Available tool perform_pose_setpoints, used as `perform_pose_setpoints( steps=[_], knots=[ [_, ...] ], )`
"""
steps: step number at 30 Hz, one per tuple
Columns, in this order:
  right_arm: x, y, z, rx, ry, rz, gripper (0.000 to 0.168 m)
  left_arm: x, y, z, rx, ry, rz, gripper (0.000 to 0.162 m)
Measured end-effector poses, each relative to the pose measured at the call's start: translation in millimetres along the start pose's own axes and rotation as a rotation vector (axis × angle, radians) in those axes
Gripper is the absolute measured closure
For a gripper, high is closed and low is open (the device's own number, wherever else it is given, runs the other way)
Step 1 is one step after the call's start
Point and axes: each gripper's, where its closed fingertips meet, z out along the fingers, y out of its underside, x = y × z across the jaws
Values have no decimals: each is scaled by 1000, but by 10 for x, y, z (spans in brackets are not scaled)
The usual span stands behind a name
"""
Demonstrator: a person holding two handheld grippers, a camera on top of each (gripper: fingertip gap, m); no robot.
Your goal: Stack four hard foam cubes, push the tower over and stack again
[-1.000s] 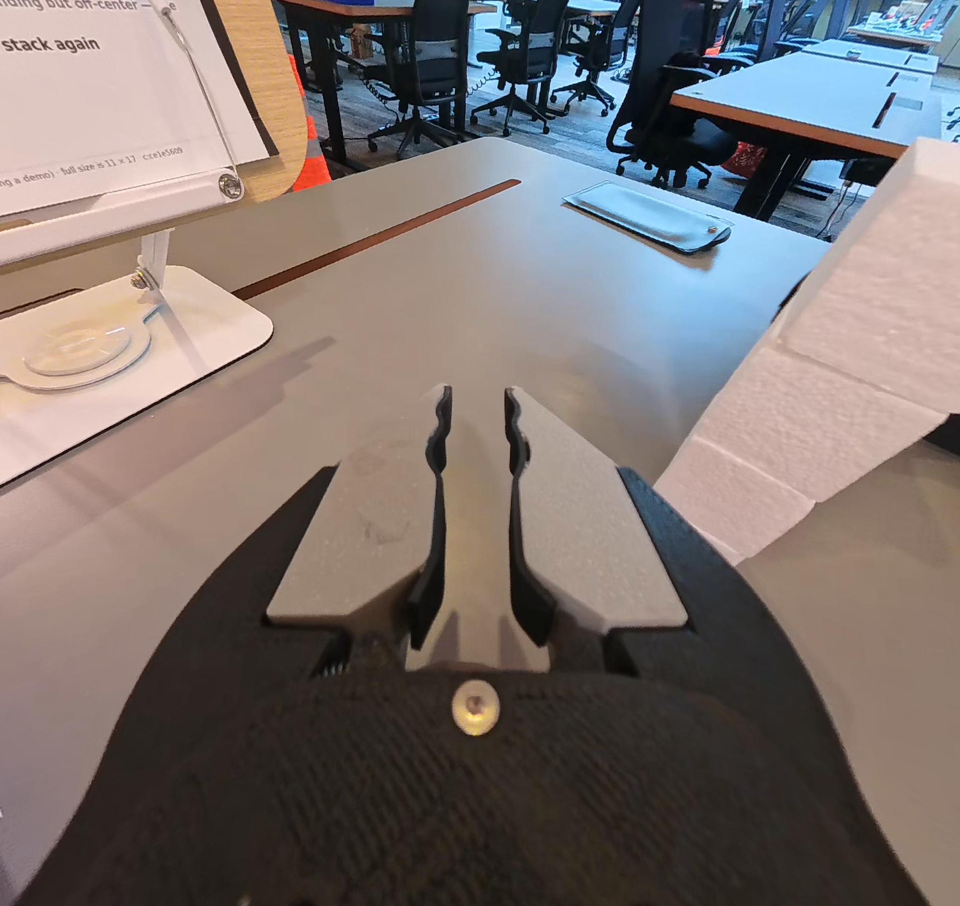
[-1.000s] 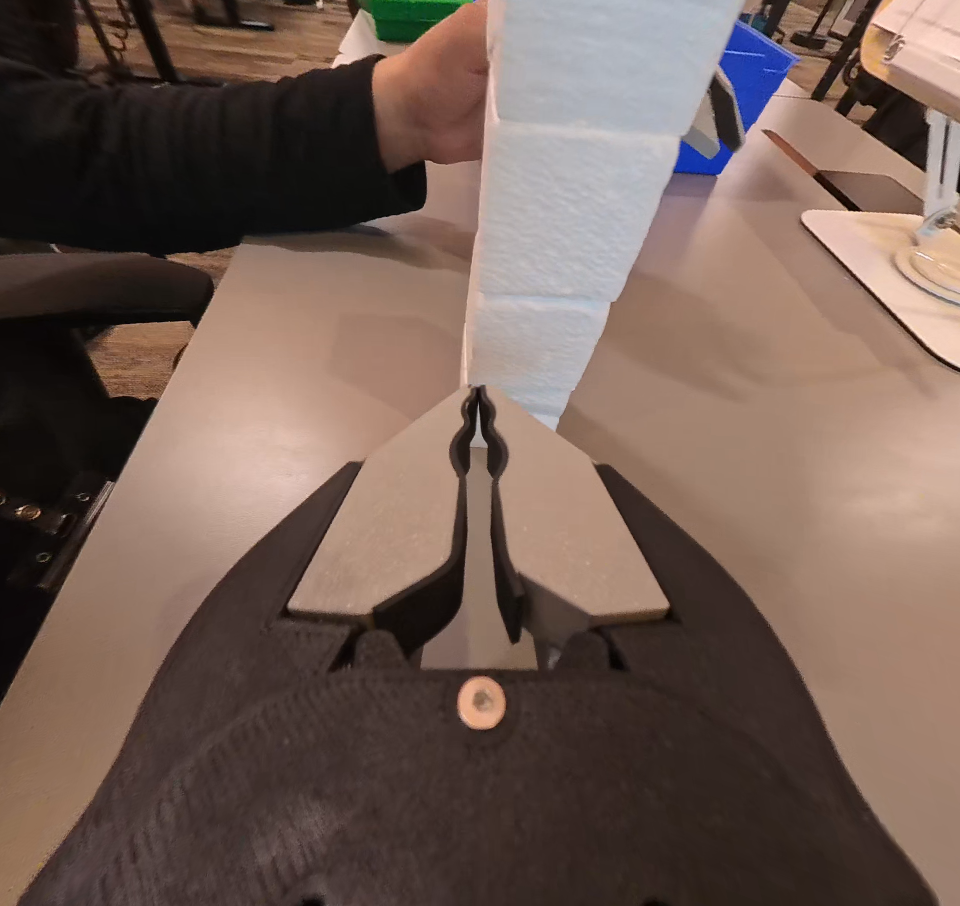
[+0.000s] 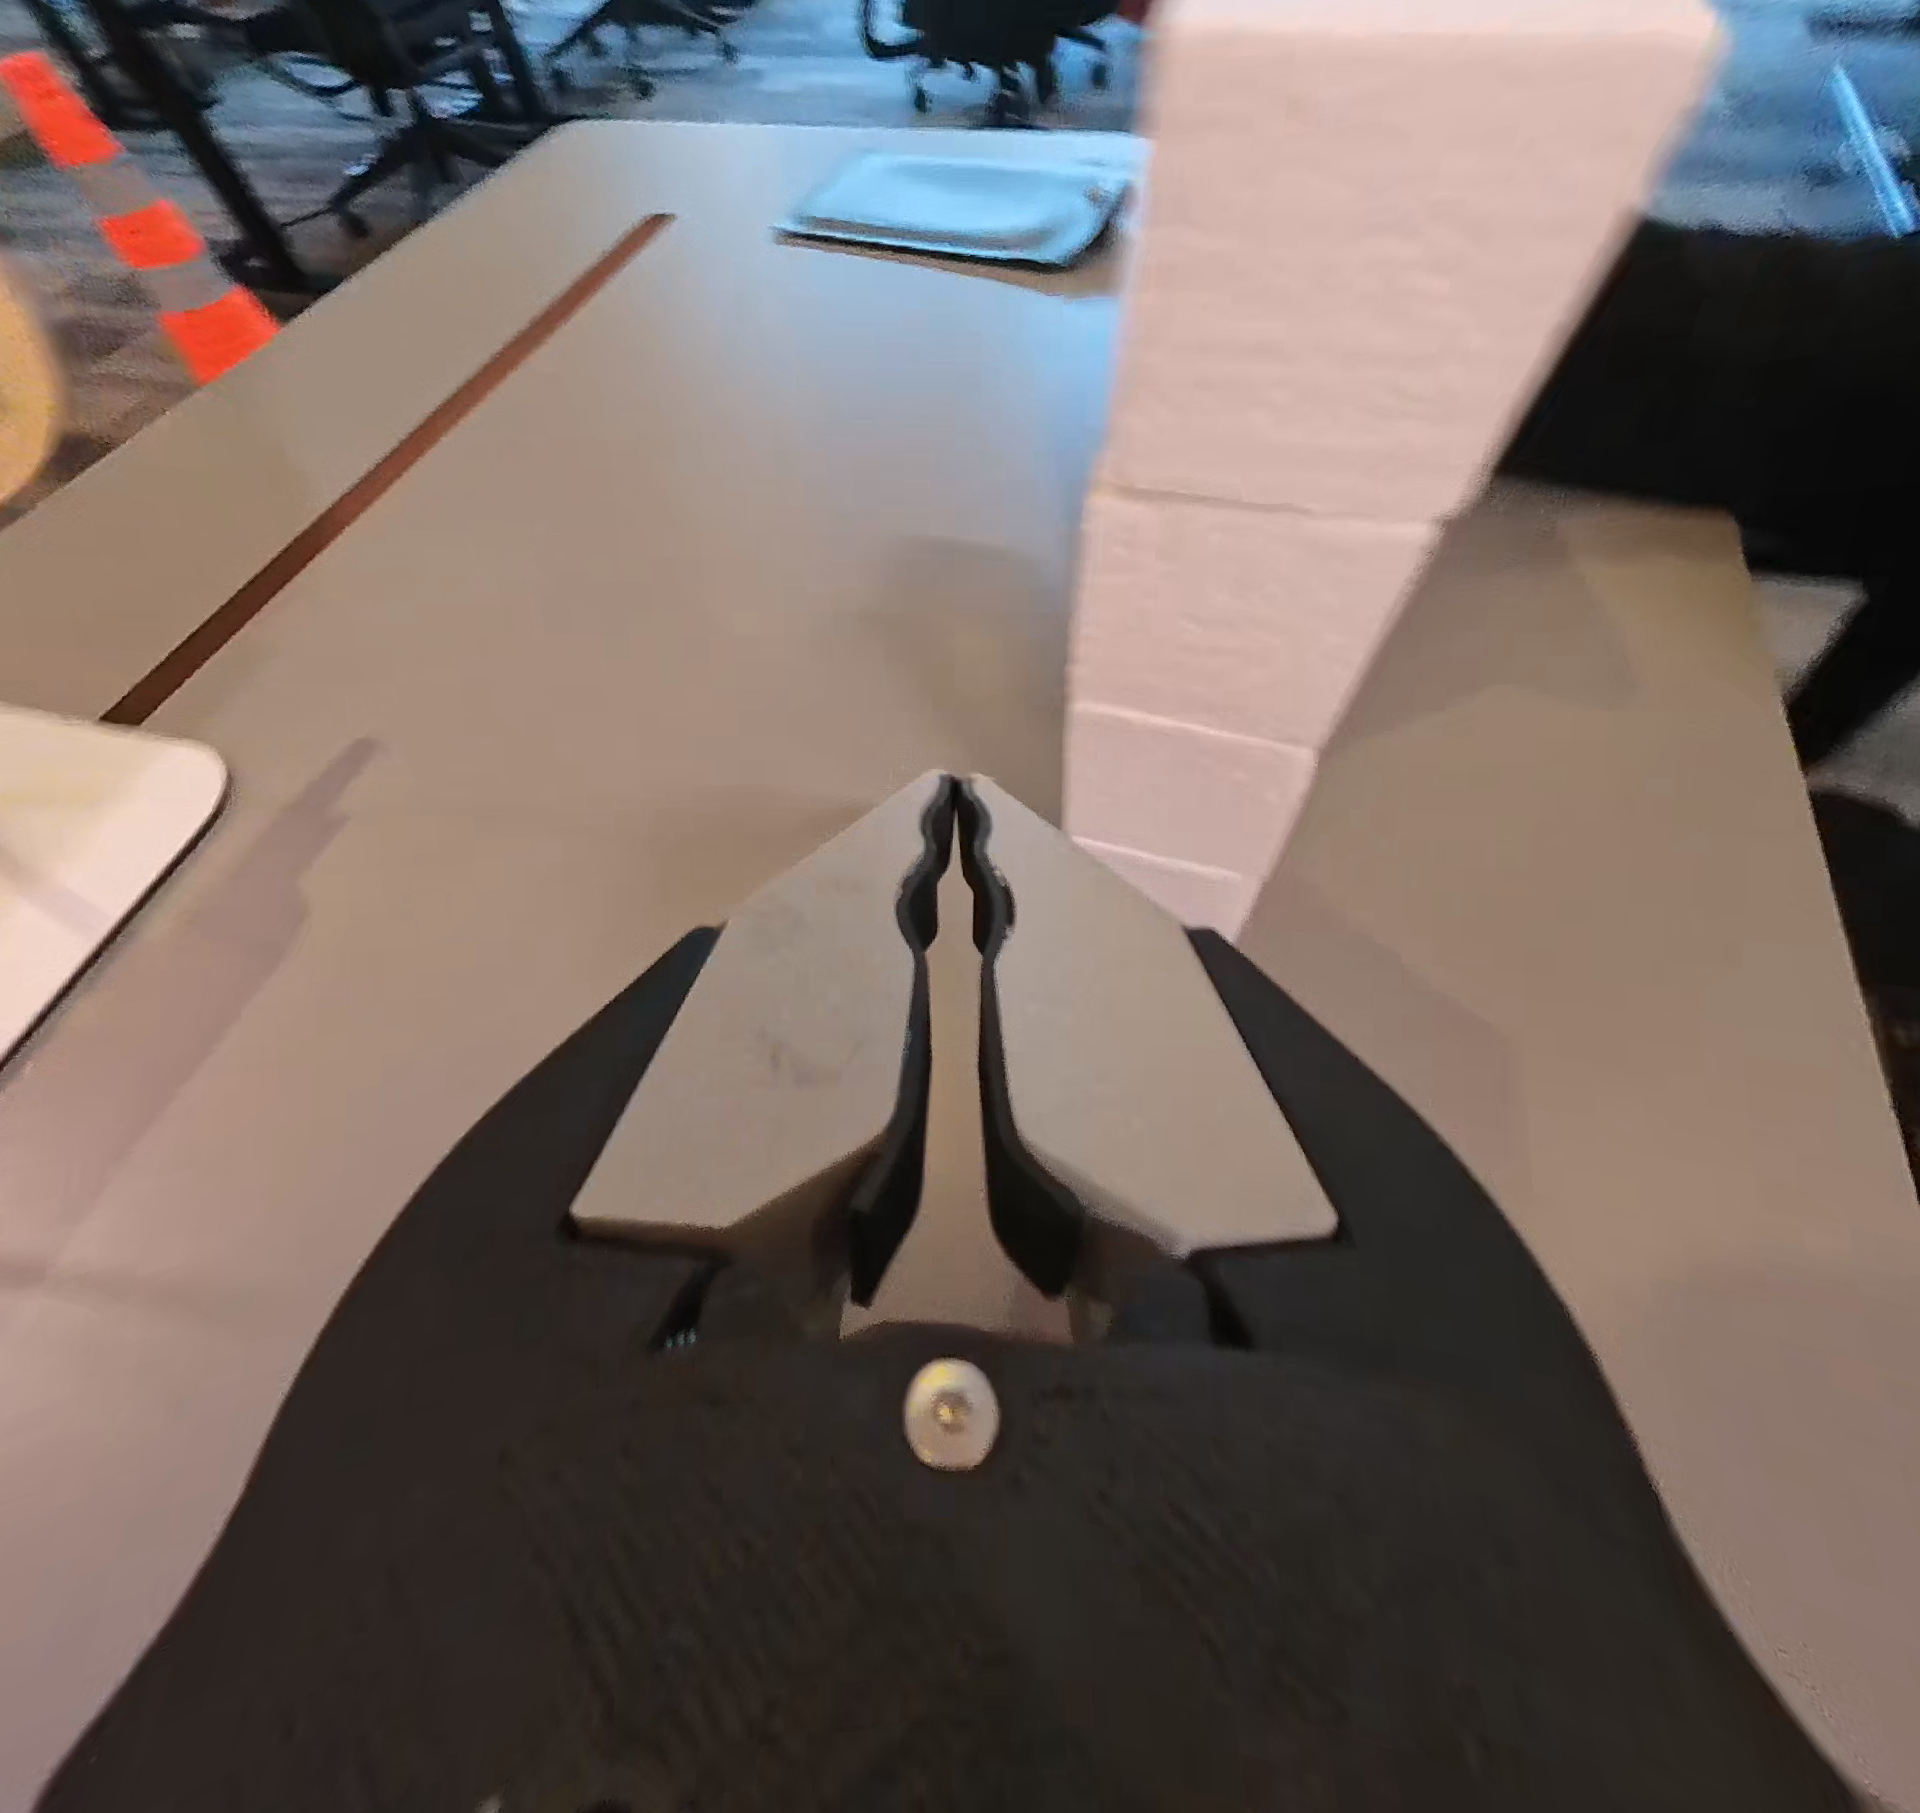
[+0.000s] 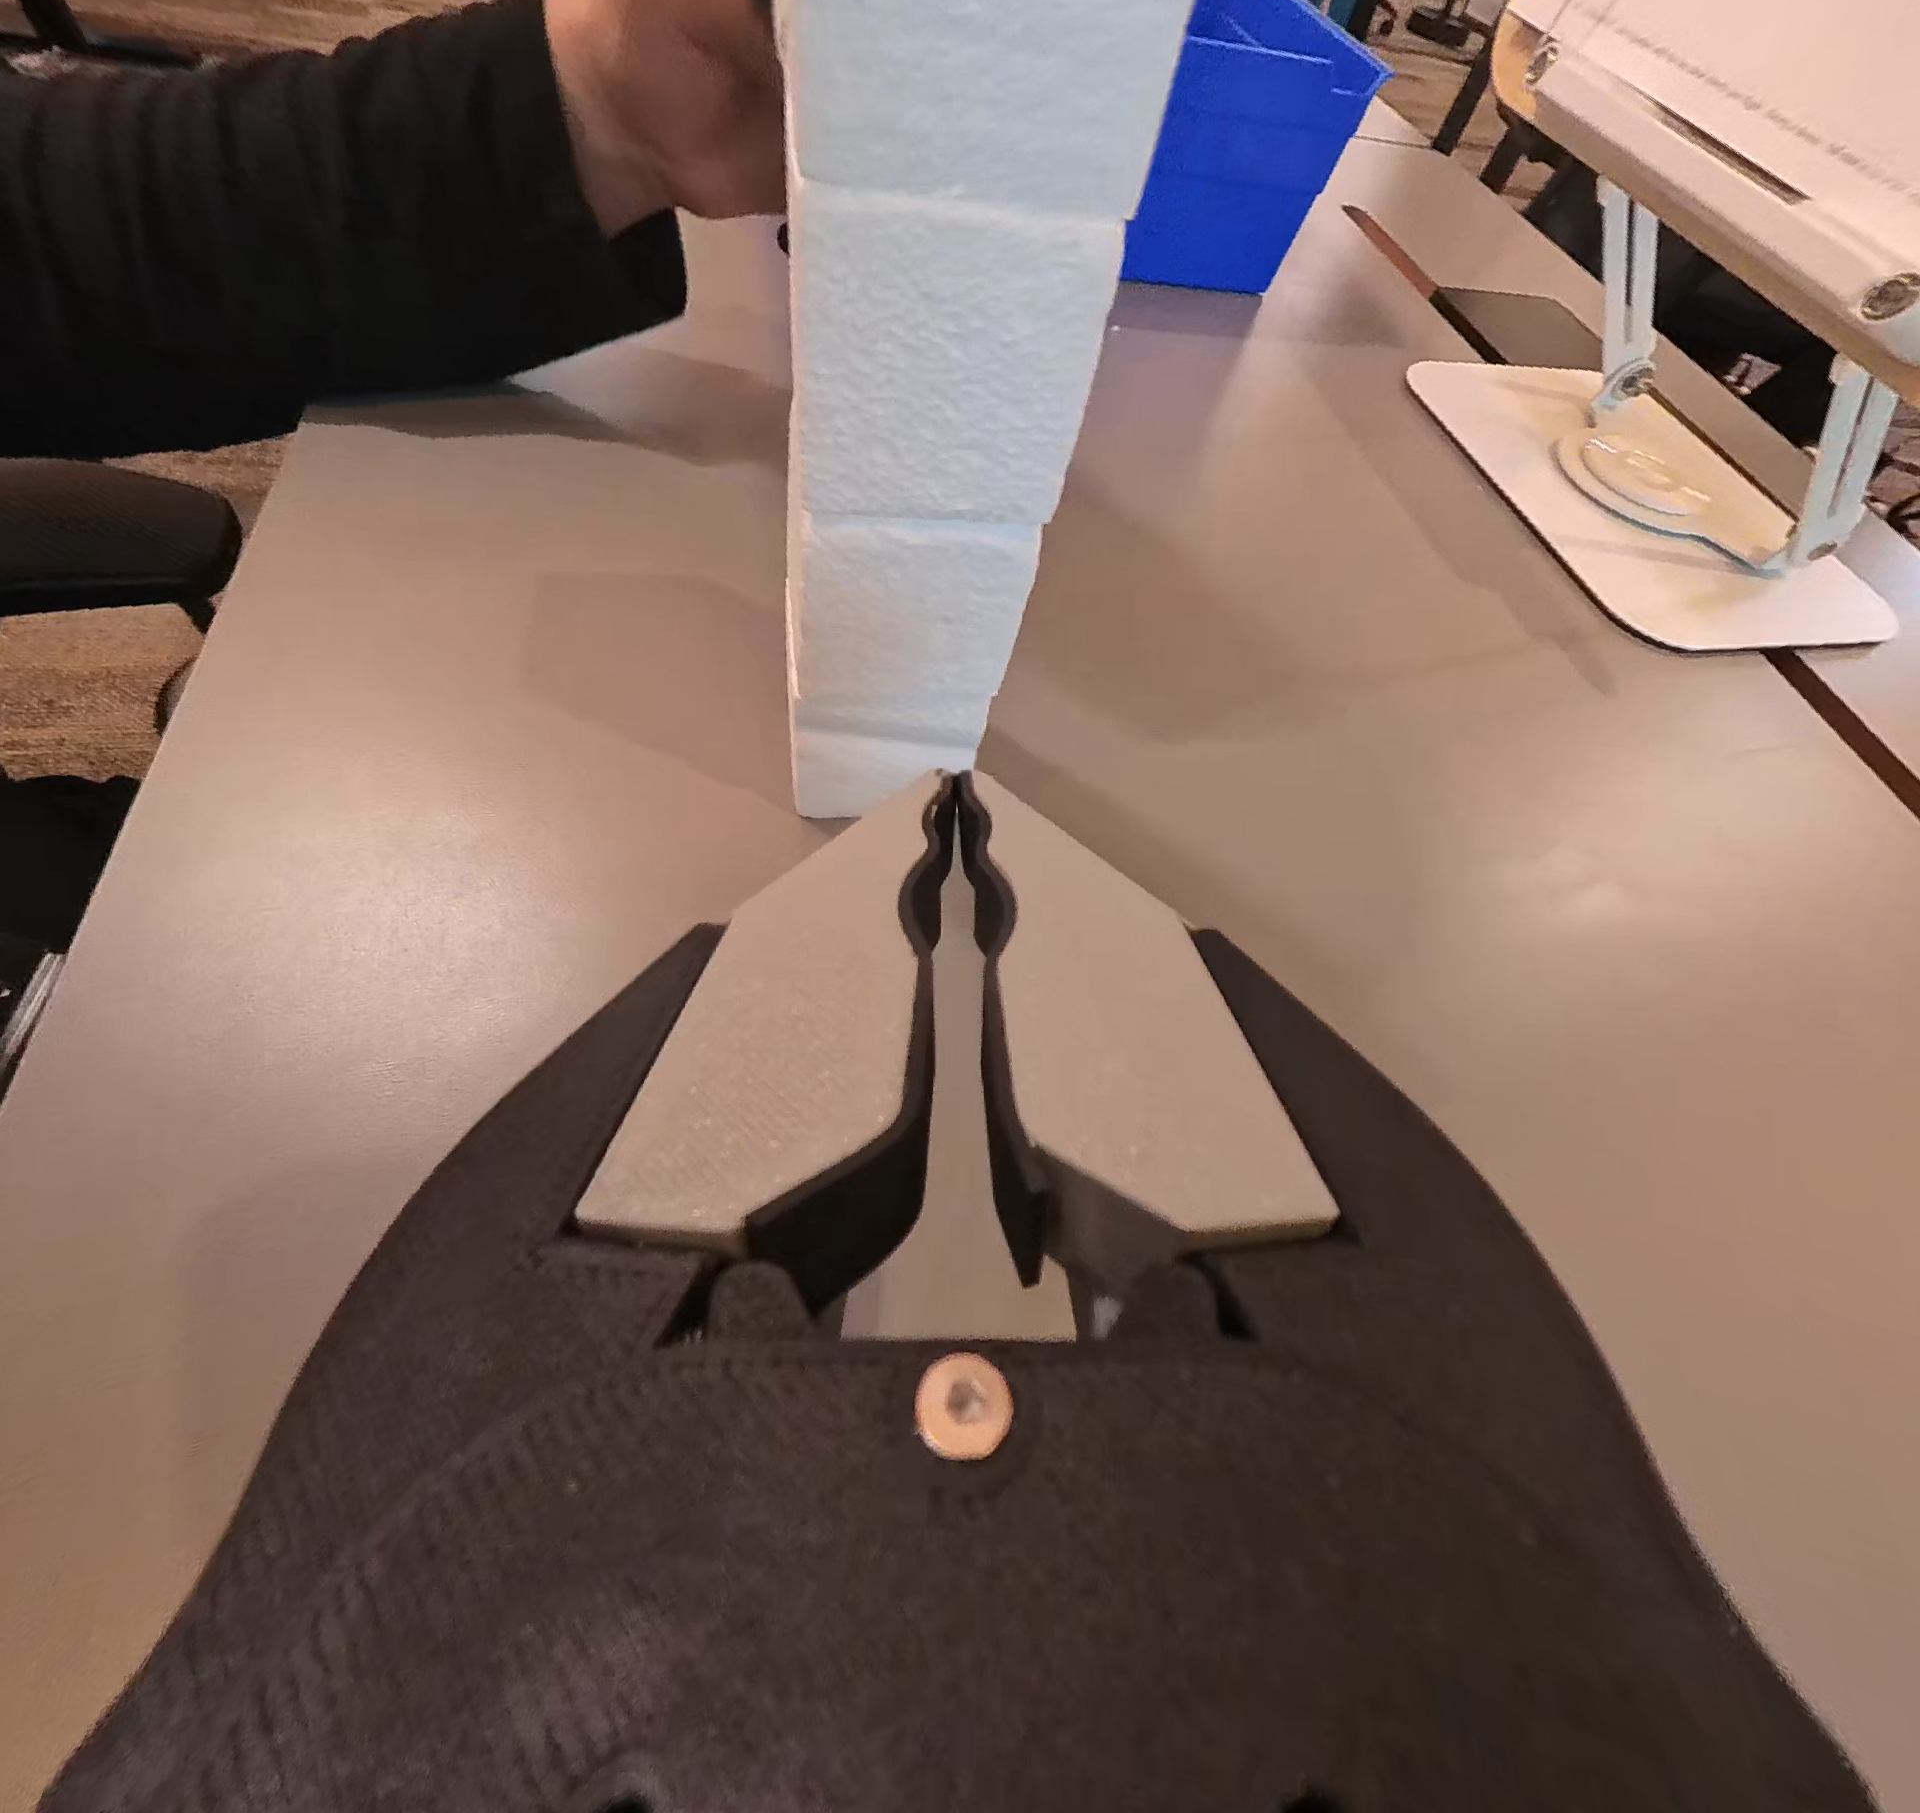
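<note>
Right tongs [image 4: 954, 776] were pressed together at the tips and empty, held low over the desk [image 4: 1351, 932], tips just short of the bottom cube of the foam tower [image 4: 935, 392], which rose at 12 o'clock from them. In the left wrist view the left tongs [image 3: 952, 781] were likewise closed on nothing, with the tower [image 3: 1299, 413] at about 1 o'clock, just beside the tips; that view was motion-blurred. Tower: white hard foam cubes stacked upright on the desk, seams visible between blocks; four blocks could be counted in the right view, though the top ran out of frame. Slight offsets showed at the seams, upper blocks sitting a little to the 3 o'clock side. Beyond the tower at 11 o'clock in the right view, a hand [image 4: 665, 90] in a dark sleeve was up against the upper blocks on the far side; whether it was touching could not be told. Farther off: blue bin [image 4: 1247, 132] at 1 o'clock, white document stand [image 4: 1662, 496] at 2 o'clock, a flat grey tray [image 3: 956, 210] at 12 o'clock in the left view. Judgement: stacking looked complete, so the push-over was the step in hand. To do it well, keep the tongs closed as a blunt pusher, contact high on the tower rather than at the base, and push toward open desk, away from the stand and the edge, so the cubes land within reach for restacking. Risk: light foam may bounce or roll off the desk.
</note>
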Motion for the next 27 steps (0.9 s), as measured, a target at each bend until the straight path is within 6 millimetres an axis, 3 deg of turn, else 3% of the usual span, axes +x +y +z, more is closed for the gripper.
perform_pose_setpoints(
  steps=[4, 8, 13, 27],
  knots=[
    [44, 79, 36, -48, 25, 14, 168, 365, 91, 48, -62, 116, 202, 162],
    [17, 99, 56, -64, 16, 6, 168, 706, 258, 85, -135, 293, 235, 162],
    [44, 100, 33, -63, 24, 12, 168, 771, 363, 165, -194, 316, 252, 162],
    [88, 108, 4, -63, 42, 20, 168, 729, 263, 185, -149, 272, 270, 162]
  ],
)
